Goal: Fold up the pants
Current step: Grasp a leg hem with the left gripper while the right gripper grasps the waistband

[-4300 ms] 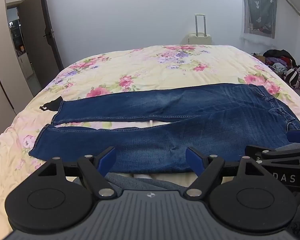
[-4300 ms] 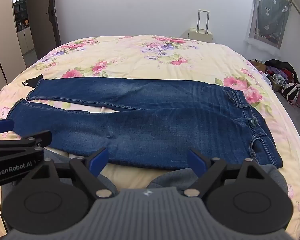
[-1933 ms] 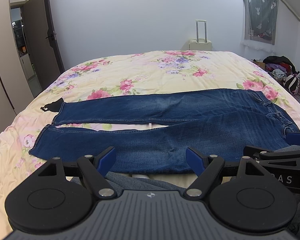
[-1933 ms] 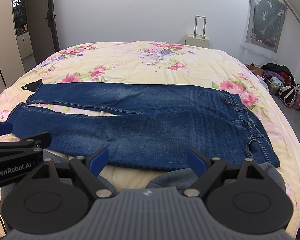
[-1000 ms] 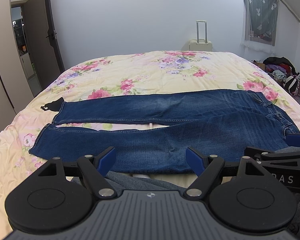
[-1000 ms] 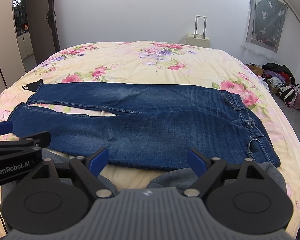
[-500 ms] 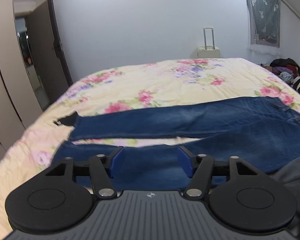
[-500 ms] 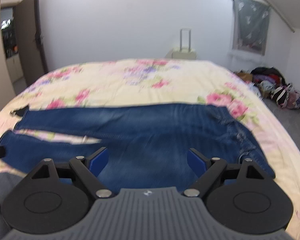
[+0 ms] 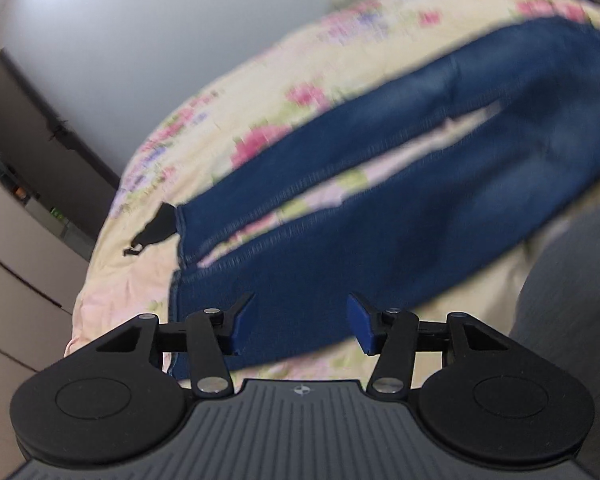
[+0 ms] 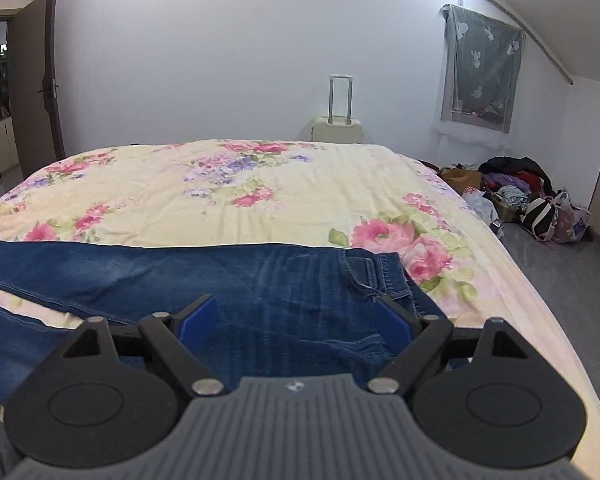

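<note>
The jeans (image 10: pixel 260 280) are lying flat across the floral bed (image 10: pixel 260 184), waistband toward 3 o'clock and legs running toward 9 o'clock. The left hand-held gripper (image 9: pixel 296 322) is hovering released, holding nothing, over the near leg by its hem, in a tilted, blurred view. The right hand-held gripper (image 10: pixel 296 320) is hanging released and empty over the seat area near the waistband.

A home bedroom: a wide bed with a cream floral-print cover (image 10: pixel 260 184) fills the middle, a pale hard-shell suitcase (image 10: pixel 338 130) stands at the far wall, and a heap of clothes and bags (image 10: pixel 516 196) lies on the floor at right.
</note>
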The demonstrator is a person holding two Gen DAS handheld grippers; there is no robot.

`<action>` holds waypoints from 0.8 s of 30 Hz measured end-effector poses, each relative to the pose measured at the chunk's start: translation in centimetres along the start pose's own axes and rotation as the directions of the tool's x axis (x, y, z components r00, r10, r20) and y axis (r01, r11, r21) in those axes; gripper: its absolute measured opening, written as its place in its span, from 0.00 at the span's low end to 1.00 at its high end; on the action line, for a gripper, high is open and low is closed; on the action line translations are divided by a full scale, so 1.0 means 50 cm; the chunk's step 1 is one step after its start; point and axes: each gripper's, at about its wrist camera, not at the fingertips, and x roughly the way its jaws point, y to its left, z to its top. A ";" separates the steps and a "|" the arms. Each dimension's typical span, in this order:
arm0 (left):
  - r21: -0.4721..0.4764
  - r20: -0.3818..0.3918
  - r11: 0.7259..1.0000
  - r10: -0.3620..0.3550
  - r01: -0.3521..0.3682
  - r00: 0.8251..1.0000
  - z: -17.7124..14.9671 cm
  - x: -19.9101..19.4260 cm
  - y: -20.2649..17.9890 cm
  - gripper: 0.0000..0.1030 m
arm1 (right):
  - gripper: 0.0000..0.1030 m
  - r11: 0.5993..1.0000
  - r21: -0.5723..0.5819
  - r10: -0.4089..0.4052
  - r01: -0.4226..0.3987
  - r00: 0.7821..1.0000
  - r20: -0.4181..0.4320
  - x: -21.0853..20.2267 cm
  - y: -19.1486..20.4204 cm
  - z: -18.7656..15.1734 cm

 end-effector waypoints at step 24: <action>-0.110 -0.201 0.983 0.121 -0.145 0.972 0.020 0.167 0.017 0.06 | 0.22 0.631 -0.667 -0.096 -0.395 0.814 -0.573 0.113 -0.216 -0.108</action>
